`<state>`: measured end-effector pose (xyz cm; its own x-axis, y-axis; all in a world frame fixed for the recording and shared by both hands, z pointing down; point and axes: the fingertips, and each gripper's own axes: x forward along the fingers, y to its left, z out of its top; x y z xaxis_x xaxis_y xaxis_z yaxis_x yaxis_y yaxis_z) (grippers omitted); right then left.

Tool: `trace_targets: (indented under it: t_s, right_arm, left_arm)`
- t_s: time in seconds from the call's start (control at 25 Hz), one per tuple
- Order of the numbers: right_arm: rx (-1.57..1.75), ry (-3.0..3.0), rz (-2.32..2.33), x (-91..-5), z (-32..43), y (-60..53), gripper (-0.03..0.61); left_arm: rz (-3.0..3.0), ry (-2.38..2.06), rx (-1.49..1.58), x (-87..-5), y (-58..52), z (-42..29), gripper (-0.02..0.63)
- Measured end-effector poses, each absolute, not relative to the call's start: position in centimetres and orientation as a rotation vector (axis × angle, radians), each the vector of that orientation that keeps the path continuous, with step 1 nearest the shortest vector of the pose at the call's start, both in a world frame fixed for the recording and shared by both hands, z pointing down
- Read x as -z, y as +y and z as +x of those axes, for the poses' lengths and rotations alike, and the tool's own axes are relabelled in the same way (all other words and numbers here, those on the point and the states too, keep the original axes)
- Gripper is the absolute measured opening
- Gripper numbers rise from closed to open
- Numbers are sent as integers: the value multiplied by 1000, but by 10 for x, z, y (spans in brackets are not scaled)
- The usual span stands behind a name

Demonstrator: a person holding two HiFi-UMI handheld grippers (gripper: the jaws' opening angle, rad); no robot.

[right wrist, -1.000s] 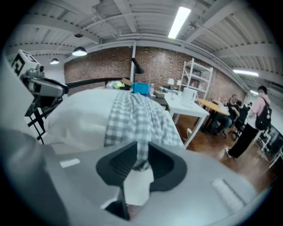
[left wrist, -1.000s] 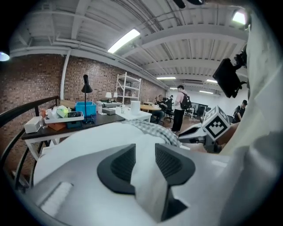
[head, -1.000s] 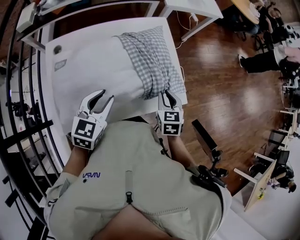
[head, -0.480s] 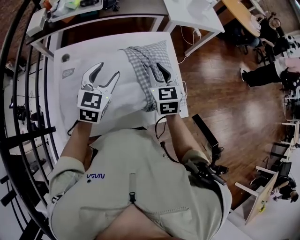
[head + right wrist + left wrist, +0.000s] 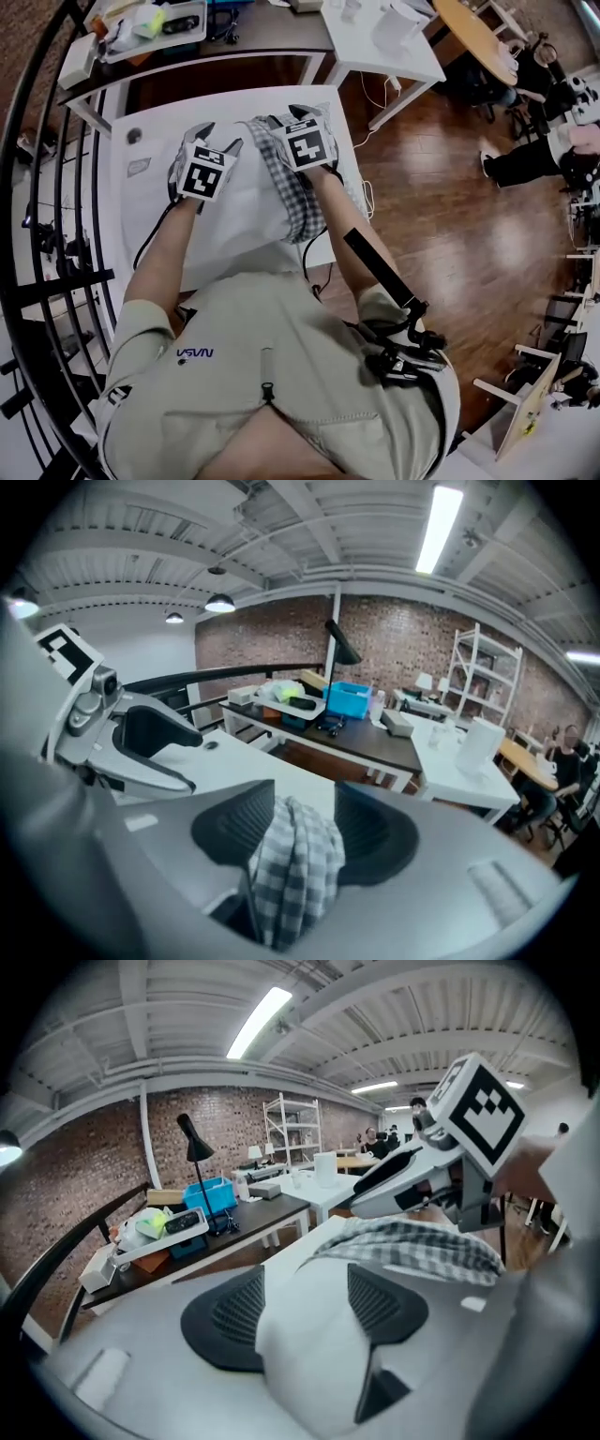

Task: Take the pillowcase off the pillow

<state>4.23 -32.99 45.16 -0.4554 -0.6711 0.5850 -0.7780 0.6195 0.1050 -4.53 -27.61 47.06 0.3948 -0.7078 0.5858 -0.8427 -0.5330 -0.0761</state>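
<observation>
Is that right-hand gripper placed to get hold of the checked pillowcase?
Probably yes: the right gripper has its jaws opening with a fold of the checked pillowcase between them, and nothing blocks it.

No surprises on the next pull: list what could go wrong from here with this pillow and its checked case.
1. The right gripper is opening its jaws around only a narrow bunch of the checked pillowcase; it may slip out under a pull.
2. The left gripper is opening its jaws around the white pillow; a shallow bite could let the pillow follow the case.
3. The case lies near the table's right edge and could slide off.
</observation>
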Motion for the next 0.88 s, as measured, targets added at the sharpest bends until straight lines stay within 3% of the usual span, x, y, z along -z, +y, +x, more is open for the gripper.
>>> trace_targets:
  t_s: [0.16,0.4,0.44,0.52,0.88]
  right_arm:
    - [-330,-2173,1027,-486,28,-332,223]
    - [-347,-1919,933,-540,55,-328,215]
    - [-333,-1930,931,-543,55,-327,171]
    - [-291,-1935,986,-540,60,-328,26]
    - [-197,-2024,1268,-485,89,-342,21]
  left_arm:
    - [2344,-1262,-935,-502,-273,-40,244]
    - [2416,-1157,-1107,-540,-235,-13,41]
    - [2442,-1176,-1119,-541,-229,-11,33]
    - [2495,-1220,-1098,-531,-218,-11,28]
    - [2624,-1287,-868,-450,-184,-20,25]
